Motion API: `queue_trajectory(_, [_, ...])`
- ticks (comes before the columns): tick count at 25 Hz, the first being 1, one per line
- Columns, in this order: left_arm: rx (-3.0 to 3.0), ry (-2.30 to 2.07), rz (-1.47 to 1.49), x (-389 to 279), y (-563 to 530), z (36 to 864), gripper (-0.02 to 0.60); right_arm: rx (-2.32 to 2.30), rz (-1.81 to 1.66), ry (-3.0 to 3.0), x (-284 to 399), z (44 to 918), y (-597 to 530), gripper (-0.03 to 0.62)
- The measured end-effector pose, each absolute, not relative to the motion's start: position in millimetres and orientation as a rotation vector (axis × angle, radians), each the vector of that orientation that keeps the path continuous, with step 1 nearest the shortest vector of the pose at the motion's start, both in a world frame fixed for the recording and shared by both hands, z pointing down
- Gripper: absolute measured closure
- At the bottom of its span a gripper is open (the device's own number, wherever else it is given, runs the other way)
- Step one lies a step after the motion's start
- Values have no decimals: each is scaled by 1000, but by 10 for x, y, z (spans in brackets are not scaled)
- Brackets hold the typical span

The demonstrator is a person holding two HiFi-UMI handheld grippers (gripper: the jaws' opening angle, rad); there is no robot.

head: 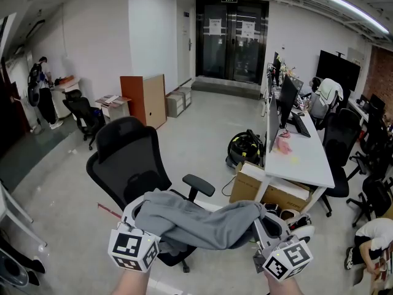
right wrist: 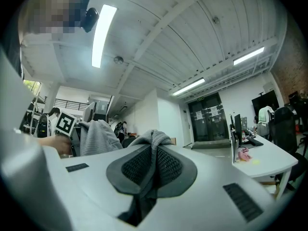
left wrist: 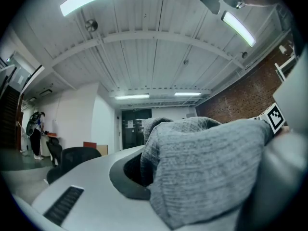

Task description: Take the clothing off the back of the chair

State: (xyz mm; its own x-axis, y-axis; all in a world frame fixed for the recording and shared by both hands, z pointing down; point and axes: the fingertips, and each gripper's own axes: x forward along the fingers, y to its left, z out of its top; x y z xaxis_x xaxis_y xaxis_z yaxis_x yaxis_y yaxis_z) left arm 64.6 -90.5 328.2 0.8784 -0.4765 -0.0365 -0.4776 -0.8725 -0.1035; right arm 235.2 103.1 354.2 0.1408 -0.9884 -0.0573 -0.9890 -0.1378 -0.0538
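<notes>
Both tongs were clamped shut on the grey knitted garment (head: 206,223). The left tongs (head: 140,217) held a thick bunch of it. The right tongs (head: 261,221) pinched only a thin fold, drawn deep between their ribbed pads. The garment hung slung between them, nearer than the black office chair (head: 130,155) and lower than the top of its backrest, so it appeared to be off the back already.

The weaker hold was probably the right one. With so little cloth in that grip, spreading the hands further or a sharp tug could pull the fold out and leave the garment swinging from the left tongs alone.

A loose end drooped below the left tongs towards the seat. Whether it touched the seat could not be made out from the head view. If that end dragged, it could catch on the armrest (head: 198,185) just behind the cloth, and a snag might pull the chair along.

Open floor (head: 202,112) lay beyond the chair and to its left, the safer way to carry the load. The right side was crowded: a cardboard box (head: 250,183) sat under the edge of the white tabletop (head: 307,158), and a person (head: 374,238) crouched at the lower right.
</notes>
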Motion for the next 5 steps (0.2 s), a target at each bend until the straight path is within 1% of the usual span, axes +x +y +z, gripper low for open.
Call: queue_trajectory(5, [-2984,811,-24,611,-862,3590,546,-2325,-28,2025,2298,3718,1006,562])
